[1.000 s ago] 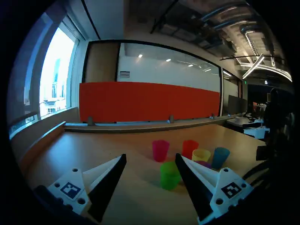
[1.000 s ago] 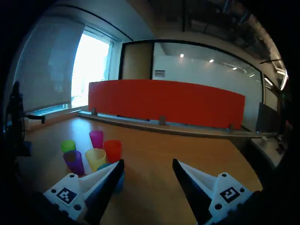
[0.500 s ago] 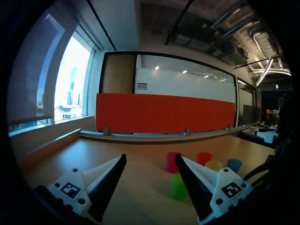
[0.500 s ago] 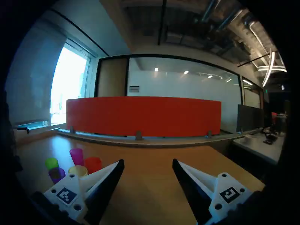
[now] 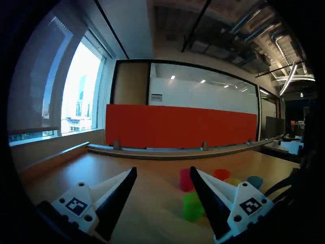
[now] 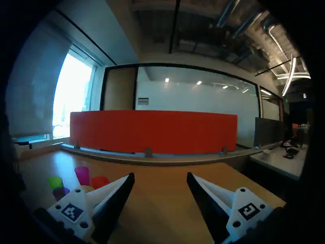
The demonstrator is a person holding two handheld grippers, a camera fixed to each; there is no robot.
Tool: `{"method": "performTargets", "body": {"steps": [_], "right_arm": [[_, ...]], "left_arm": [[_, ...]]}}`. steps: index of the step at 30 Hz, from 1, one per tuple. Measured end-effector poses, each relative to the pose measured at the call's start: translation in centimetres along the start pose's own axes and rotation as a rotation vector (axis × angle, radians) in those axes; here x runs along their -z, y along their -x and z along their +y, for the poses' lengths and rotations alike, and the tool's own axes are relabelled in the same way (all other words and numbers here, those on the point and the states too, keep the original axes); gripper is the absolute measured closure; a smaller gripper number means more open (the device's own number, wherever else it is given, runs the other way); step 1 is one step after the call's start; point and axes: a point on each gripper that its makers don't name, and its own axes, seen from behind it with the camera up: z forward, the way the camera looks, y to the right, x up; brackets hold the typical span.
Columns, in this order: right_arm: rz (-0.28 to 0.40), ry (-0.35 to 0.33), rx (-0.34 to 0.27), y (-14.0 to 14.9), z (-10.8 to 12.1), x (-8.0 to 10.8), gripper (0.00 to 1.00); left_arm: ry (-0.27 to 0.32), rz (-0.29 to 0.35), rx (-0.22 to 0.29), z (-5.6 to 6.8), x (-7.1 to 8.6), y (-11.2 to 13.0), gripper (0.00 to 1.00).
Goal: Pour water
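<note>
In the left gripper view, lower centre to lower right, stand a green cup (image 5: 192, 206), a magenta cup (image 5: 186, 179), a red cup (image 5: 221, 174), a yellow cup (image 5: 232, 181) and a blue cup (image 5: 254, 181). The table (image 5: 101, 171) is warm brown wood. The partition (image 5: 178, 126) across the middle is orange-red. The left hand-held gripper (image 5: 162, 171) and the right hand-held gripper (image 6: 160, 175) are white with black inner faces and black-and-white square markers. In the right gripper view, lower left, is a purple cup (image 6: 61, 192).

The left claw (image 5: 162, 168) and right claw (image 6: 160, 174) have white wedge fingers (image 5: 219, 189), black inner faces, coded markers (image 5: 76, 206), screws (image 5: 81, 184).
</note>
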Motion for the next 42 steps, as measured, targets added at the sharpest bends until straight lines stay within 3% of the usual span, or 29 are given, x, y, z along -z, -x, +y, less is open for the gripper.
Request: {"method": "performTargets", "body": {"steps": [11,26,42], "right_arm": [[-0.016,0.030,-0.028,0.1,1.0,0.5,0.01],[-0.044,0.061,-0.022,0.6,1.5,1.0,0.00],[-0.048,0.052,-0.003,0.5,0.2,0.1,0.00]], "left_arm": [[-0.040,0.023,-0.082,-1.1,-0.1,1.4,0.03],[-0.038,0.018,-0.099,-2.6,-0.3,4.8,0.03],[-0.068,0.011,-0.075,-4.6,-0.5,6.4,0.03]]}}
